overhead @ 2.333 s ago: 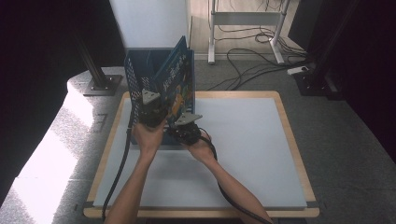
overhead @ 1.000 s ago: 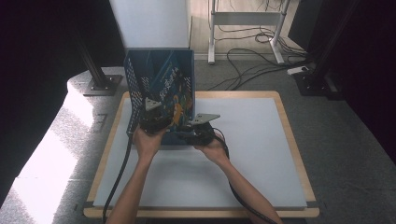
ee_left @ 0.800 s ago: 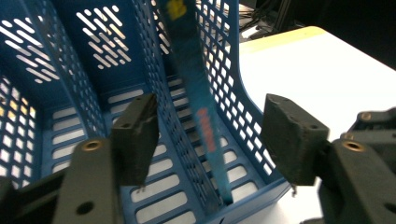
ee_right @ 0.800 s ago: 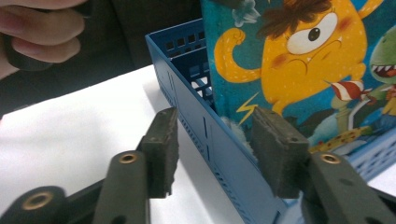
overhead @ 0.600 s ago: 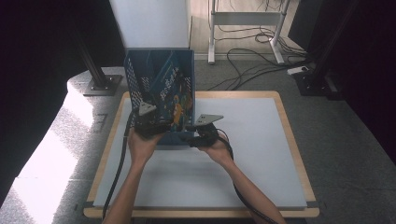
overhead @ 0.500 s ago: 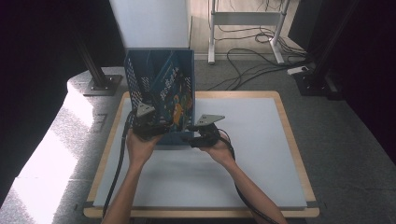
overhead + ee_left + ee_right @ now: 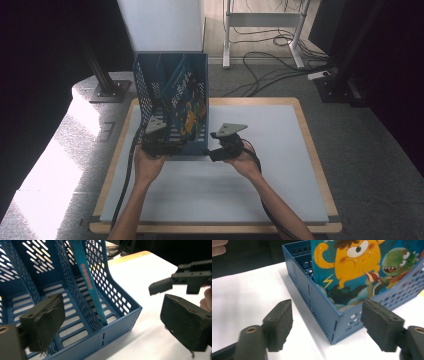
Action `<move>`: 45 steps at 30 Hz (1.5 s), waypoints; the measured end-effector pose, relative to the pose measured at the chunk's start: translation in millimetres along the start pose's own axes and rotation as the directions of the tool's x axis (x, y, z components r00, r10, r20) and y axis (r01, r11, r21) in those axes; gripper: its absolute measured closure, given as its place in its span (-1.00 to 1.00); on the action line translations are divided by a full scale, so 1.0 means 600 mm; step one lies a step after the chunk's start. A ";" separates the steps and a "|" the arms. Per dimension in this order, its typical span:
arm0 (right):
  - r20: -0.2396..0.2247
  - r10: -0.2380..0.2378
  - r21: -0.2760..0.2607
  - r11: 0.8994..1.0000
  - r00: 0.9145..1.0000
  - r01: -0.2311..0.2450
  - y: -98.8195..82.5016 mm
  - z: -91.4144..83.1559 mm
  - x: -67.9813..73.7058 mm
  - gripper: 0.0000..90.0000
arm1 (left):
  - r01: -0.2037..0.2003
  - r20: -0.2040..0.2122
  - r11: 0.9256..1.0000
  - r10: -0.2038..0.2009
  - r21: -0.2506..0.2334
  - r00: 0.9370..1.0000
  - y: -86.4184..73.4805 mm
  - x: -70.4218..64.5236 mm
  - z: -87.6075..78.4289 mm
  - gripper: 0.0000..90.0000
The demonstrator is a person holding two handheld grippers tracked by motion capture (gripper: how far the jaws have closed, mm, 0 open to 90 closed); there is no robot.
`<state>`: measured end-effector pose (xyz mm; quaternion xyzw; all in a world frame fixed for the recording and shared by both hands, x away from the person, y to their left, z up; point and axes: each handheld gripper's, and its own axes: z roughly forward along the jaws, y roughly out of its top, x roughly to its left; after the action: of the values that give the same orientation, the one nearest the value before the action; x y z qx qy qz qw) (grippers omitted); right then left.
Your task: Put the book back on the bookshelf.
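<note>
A blue mesh file rack (image 7: 145,95) stands at the table's far left, and its front corner (image 7: 334,322) sits between the jaws in the right gripper view. A picture book (image 7: 186,102) with a yellow monster on its cover (image 7: 352,262) leans in the rack's right-hand slot, its teal spine (image 7: 88,280) tilted. My left gripper (image 7: 161,145) is open at the rack's front left, wide apart around the front wall (image 7: 112,325). My right gripper (image 7: 214,151) is open just off the rack's front right corner (image 7: 329,327). Neither holds anything.
The white tabletop (image 7: 260,185) with a wooden rim (image 7: 315,150) spreads to the right and toward me. The rack's left and middle slots (image 7: 25,302) hold nothing. Cables (image 7: 260,65) and a stand base (image 7: 107,92) lie on the floor beyond the table.
The book, held up over the rack before, now rests in the right slot. Both grippers have let go, pulled back toward me and moved apart at the rack's front.
</note>
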<state>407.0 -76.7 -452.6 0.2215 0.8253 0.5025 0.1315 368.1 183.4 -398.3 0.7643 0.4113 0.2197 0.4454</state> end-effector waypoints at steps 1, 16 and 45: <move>0.002 0.002 0.002 1.000 1.000 -0.002 -0.001 -0.003 -0.001 -0.51 | -0.004 0.003 1.000 0.004 -0.001 1.000 -0.002 -0.001 -0.001 -0.92; 0.034 -0.003 0.034 0.999 0.999 0.001 -0.021 -0.070 -0.015 -0.74 | -0.039 0.048 0.999 0.039 -0.012 0.998 -0.026 -0.010 -0.022 -1.00; 0.188 0.099 0.039 0.993 0.977 -0.108 -0.114 -0.235 -0.069 -1.00 | -0.061 0.134 0.997 0.056 0.040 0.989 -0.089 -0.006 -0.046 -1.00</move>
<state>365.2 -233.2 -448.9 0.3133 0.8089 0.4654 0.1761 323.8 208.2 -430.3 0.7986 0.3629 0.1722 0.4481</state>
